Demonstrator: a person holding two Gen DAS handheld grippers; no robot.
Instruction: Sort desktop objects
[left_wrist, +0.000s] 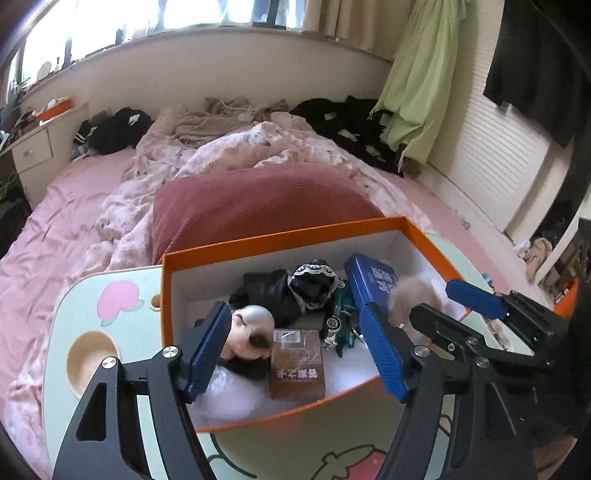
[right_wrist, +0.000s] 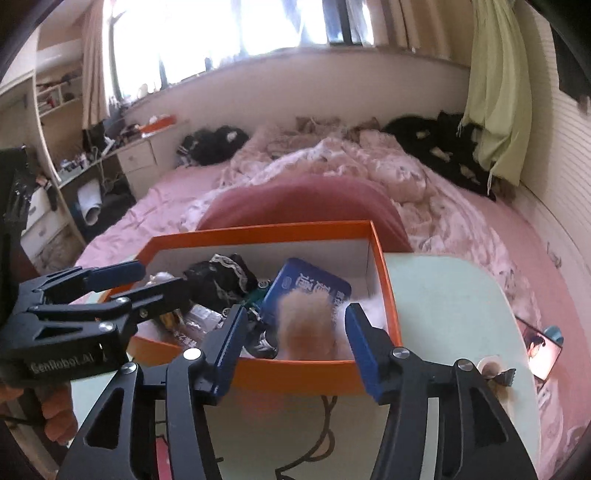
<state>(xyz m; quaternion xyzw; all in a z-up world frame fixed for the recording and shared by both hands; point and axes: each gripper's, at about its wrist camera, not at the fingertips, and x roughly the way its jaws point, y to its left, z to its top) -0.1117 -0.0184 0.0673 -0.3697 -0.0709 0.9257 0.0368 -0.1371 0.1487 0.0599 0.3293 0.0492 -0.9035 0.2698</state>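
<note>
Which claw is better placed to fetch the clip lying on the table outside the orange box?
Right. The clip lies on the table beside the open, empty right claw; the left claw hovers across the orange box.

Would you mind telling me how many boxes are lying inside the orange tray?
2: a brown box flat near the orange tray's front edge, and a blue box tilted toward its right side. Others may be hidden under the clutter.

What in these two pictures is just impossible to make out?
- Right wrist view: the fluffy tan ball is smeared by blur.
- Left wrist view: the small figurine is partly behind the left gripper's finger.
- Both views: the orange box's floor is mostly buried under its contents.
- Left wrist view: the brown packet's print is too small to read.
</note>
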